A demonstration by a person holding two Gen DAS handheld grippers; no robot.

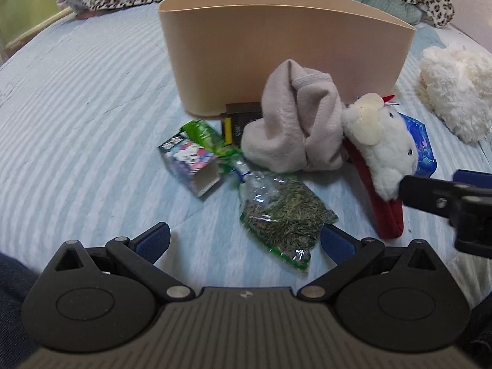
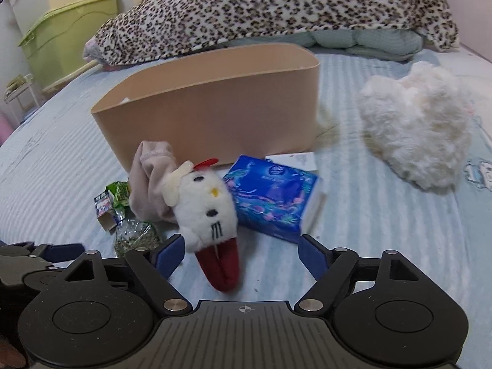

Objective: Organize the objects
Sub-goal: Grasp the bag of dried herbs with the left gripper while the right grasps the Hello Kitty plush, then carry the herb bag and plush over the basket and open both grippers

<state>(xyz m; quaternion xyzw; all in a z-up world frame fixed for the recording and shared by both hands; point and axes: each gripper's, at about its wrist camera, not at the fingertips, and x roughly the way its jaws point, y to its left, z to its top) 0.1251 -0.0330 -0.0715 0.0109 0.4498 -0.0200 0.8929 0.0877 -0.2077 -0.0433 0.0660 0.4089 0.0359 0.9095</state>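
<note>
above the near edge of the bed (image 1: 77, 98), the left tongs (image 1: 244, 241) hang with their blue-padded fingers spread wide, gripping nothing; the clear plastic bag of dried green herbs (image 1: 281, 215) lies on the bed between and just beyond the tips. the right tongs (image 2: 241, 253) are likewise spread wide and empty, and the red base of the white plush slipper with a cat face (image 2: 209, 215) lies between their fingers, its left side close to the left pad; whether it touches is unclear. in the left view one finger of the right tongs sits at the plush slipper's white edge.

just beyond the herb bag lie a small open printed cardboard box (image 1: 190, 163) and a crumpled green foil wrapper (image 1: 204, 136). a bunched beige knit cloth (image 1: 292, 123) rests against the slipper and stands in front of the tan oval plastic bin (image 1: 276, 55), with a dark flat packet with a yellow edge (image 1: 236, 121) at the bin's foot. a blue patterned tissue pack (image 2: 270, 198) lies right of the slipper, touching it, with a white flat card (image 2: 295, 158) behind it by the bin. well toward the bed's right edge sits a fluffy white plush heap (image 2: 415, 126). at the bed's far edge lies a leopard-print blanket (image 2: 261, 12). past the left edge stands a lime-green plastic storage box (image 2: 67, 30).
</note>
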